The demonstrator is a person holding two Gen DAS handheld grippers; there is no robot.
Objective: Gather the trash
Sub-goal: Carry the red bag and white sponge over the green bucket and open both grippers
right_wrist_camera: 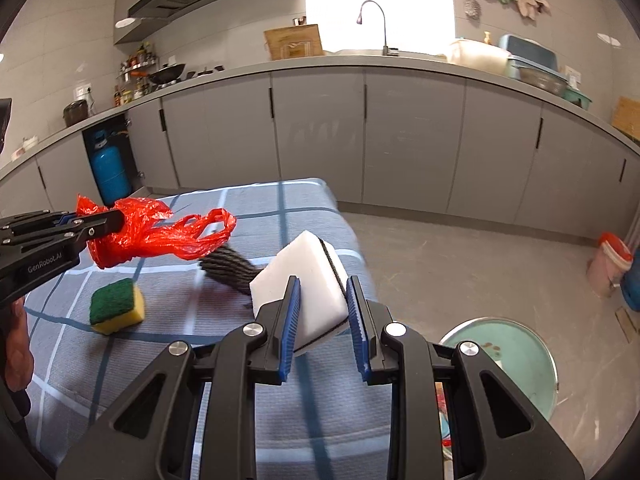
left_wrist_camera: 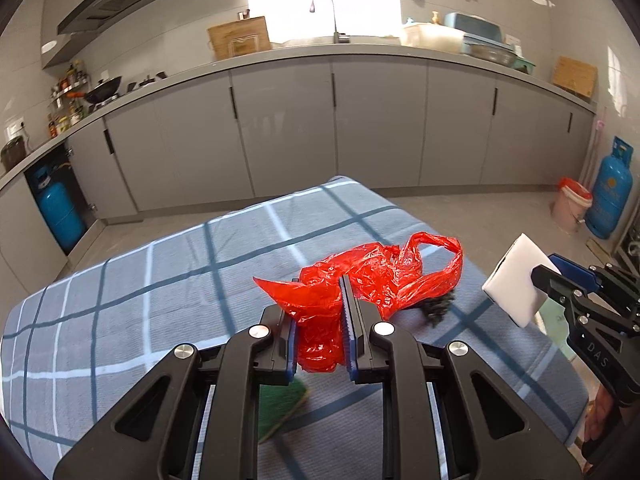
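My left gripper (left_wrist_camera: pixel 320 296) is shut on a crumpled red plastic bag (left_wrist_camera: pixel 380 276) and holds it above the blue checked tablecloth (left_wrist_camera: pixel 160 280). The bag also shows in the right wrist view (right_wrist_camera: pixel 160 232), held by the left gripper (right_wrist_camera: pixel 116 220). My right gripper (right_wrist_camera: pixel 322 292) is shut on a white sponge block (right_wrist_camera: pixel 304 280), held over the table's right edge; it shows in the left wrist view (left_wrist_camera: pixel 514 284). A dark ribbed scrubber (right_wrist_camera: pixel 228 268) lies under the bag. A green and yellow sponge (right_wrist_camera: pixel 116 306) lies on the cloth.
A pale green round bin (right_wrist_camera: pixel 504 360) stands open on the floor below the right gripper. A pink bucket with a red liner (right_wrist_camera: pixel 608 264) and a blue gas cylinder (left_wrist_camera: pixel 612 192) stand at the right wall. Grey cabinets (left_wrist_camera: pixel 320 120) run behind.
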